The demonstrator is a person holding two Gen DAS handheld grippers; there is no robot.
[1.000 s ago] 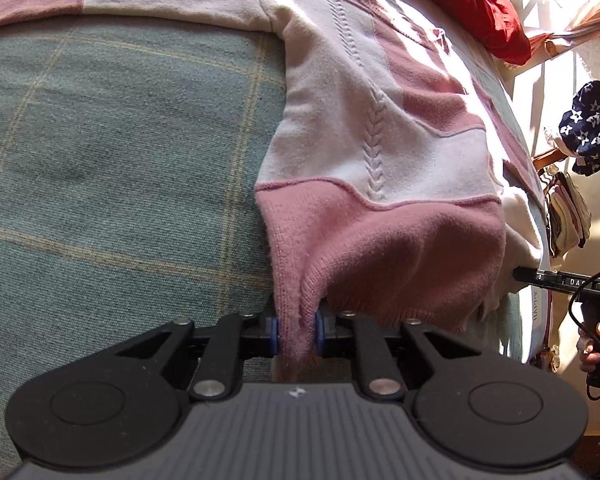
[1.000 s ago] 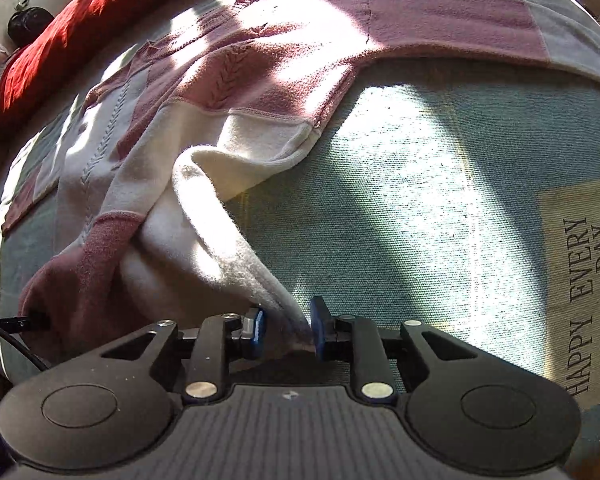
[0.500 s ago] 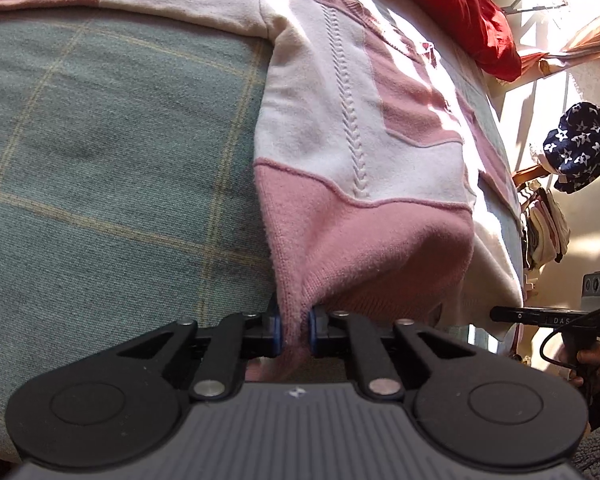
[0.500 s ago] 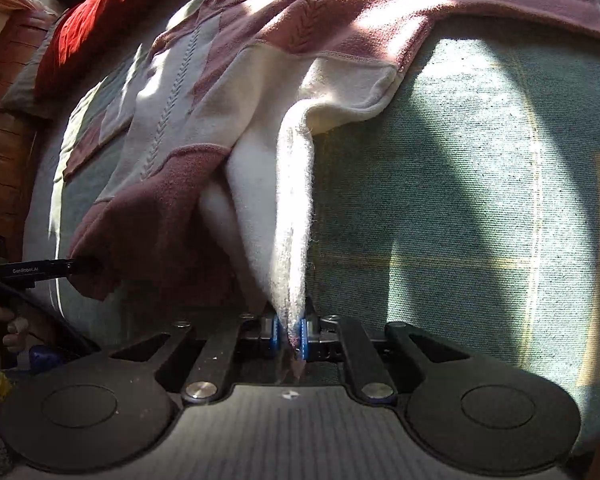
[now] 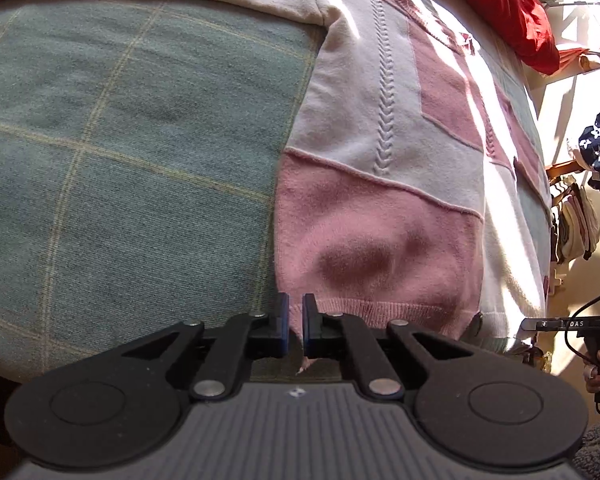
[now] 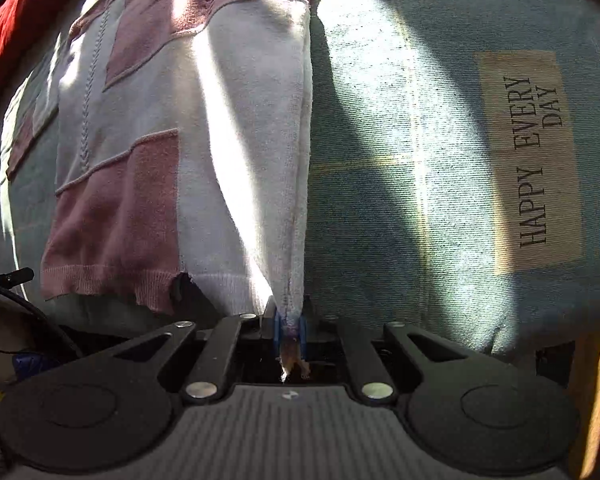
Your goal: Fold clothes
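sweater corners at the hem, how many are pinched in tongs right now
2. The left tongs pinch the pink hem corner of the sweater; the right tongs pinch its white hem corner. The hem between them hangs free.

Hard sunlight falls in bands across both views. In the right wrist view a bright stripe runs down the sweater [image 6: 204, 128] and another crosses the bedspread [image 6: 400, 160], washed almost white, with deep shadow between — the printed patch [image 6: 532, 160] sits in dimmer light yet reads clearly. In the left wrist view the sweater's [image 5: 380, 200] far side glares while the bedspread [image 5: 132, 152] lies in even shade. Fisheye bending curves every edge; corners go dark, and the near gripper bodies look soft.
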